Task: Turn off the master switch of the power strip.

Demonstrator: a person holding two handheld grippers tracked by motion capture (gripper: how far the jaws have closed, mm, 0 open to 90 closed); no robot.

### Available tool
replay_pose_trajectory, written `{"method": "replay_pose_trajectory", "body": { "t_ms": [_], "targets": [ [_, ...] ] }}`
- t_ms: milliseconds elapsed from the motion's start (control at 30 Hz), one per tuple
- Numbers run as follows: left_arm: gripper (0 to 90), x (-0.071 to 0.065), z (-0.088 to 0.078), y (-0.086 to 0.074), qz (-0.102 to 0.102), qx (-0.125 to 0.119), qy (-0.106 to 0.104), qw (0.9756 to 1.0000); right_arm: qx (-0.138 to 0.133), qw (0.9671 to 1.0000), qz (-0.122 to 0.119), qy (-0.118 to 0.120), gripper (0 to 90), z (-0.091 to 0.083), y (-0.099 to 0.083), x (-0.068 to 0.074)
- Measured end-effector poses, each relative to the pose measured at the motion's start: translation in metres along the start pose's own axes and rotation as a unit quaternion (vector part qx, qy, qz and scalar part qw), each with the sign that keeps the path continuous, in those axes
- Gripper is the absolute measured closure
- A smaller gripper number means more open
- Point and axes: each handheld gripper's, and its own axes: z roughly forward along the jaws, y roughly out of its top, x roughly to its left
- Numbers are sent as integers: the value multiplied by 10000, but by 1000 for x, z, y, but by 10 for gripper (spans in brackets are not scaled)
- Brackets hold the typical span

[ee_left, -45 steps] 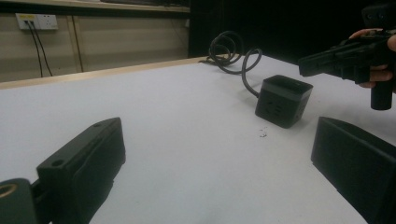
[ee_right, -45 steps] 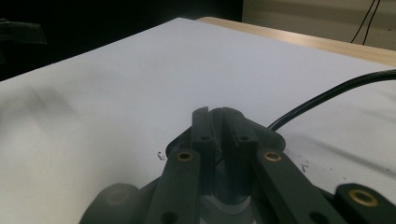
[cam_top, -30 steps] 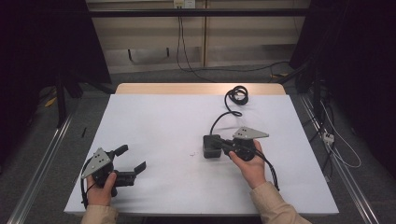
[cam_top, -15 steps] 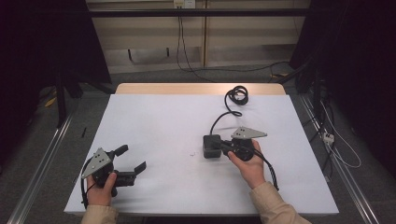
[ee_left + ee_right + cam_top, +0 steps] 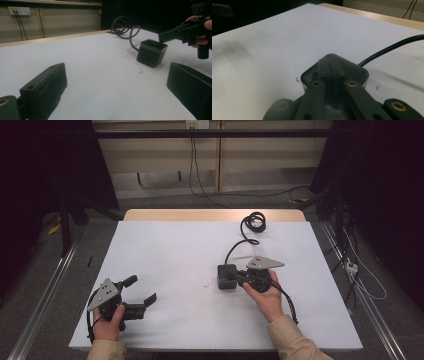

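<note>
Nothing has moved since the earlier frames: both hands and the black cube stay where they were. There are two grippers, one black power cube and one black cable that runs from it to a coil at the table's 1 o'clock edge. The cube sits on the white table a little right of centre, at about 4 o'clock from the middle. The right gripper lies level just at the cube's 3 o'clock side, its jaws pressed together with their tips on the cube's top; whether they pinch any part of it I cannot tell. The left gripper rests near the table's 7 o'clock corner, well apart from the cube, its jaws spread with nothing between them. A few tiny specks lie just at the cube's 9 o'clock side. A wall socket with two plugged leads shows behind the table. No writing can be read
</note>
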Motion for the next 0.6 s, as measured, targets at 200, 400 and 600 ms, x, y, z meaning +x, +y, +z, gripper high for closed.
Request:
{"method": "replay_pose_trajectory", "body": {
  "t_ms": [200, 400, 600],
  "targets": [
    [27, 0, 0, 0, 11, 2, -11, 10000, 24, 10000, -34, -9, 900, 1, -1, 1],
    [27, 0, 1, 0, -6, -2, -7, 10000, -5, 10000, -28, -36, 900, 2, 0, 1],
    [27, 0, 0, 0, 3, -4, -4, 10000, 40, 10000, -83, -33, 900, 5, 0, 3]
  ]
}}
